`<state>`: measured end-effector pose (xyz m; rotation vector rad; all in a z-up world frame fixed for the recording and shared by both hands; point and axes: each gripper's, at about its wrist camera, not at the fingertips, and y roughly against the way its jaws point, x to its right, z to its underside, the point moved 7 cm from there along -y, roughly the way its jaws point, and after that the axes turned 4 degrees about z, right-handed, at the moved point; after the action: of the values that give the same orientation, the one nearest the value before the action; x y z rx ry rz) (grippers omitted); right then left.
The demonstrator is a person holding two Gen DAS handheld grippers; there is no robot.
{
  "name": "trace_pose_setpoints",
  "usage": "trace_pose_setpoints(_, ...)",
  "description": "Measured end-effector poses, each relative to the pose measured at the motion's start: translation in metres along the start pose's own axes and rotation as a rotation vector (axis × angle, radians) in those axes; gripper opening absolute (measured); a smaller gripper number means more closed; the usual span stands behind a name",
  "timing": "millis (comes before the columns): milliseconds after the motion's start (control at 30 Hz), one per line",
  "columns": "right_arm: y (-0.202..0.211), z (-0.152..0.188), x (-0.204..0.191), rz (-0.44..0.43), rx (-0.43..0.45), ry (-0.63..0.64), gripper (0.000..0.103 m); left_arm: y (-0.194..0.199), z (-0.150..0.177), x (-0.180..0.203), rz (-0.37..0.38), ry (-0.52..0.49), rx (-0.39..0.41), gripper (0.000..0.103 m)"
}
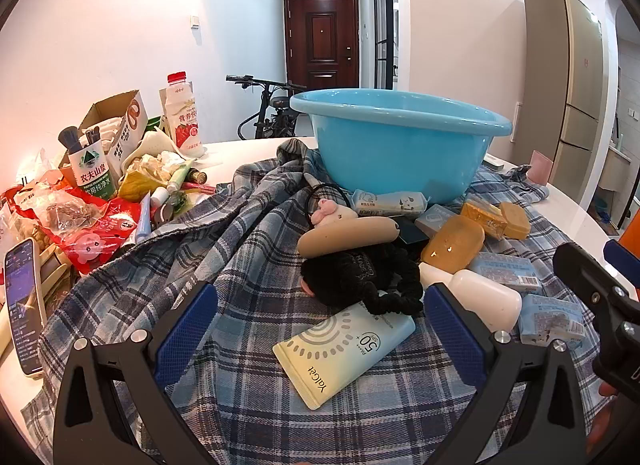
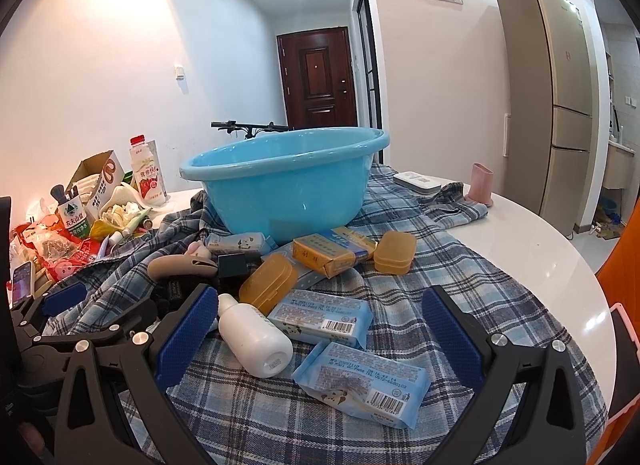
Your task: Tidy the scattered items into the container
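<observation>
Both my hand-held grippers hang wide open and empty over the plaid cloth (image 2: 460, 265) on the white surface (image 2: 540, 249): the left hand-held gripper (image 1: 320, 321) frames the sunscreen tube (image 1: 344, 349), the right hand-held gripper (image 2: 320, 329) the white bottle (image 2: 256, 337) and wipes packs (image 2: 360, 381). The blue basin (image 2: 288, 189) sits toward the cloth's far edge. I judge it best to close squarely across each item's narrow width, lift clear of neighbours, then release above the basin's rim.

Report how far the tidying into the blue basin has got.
Done: nothing visible; no item shows inside the round blue plastic basin, though its floor is hidden. In hand: nothing; the left gripper and right gripper are open. Left: the white plastic bottle, pale sunscreen tube, blue wipe packs and amber soap boxes.
</observation>
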<state>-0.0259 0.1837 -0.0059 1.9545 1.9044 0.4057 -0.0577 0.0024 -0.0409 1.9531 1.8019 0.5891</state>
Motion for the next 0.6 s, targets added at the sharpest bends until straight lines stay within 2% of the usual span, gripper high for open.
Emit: trace_pose_setpoints(600, 0.0011, -0.0004, 0.0009, -0.001, 0.01, 0.001, 0.103, -0.0007, -0.0012, 0.002, 0.006, -0.004, -0.004, 0.103)
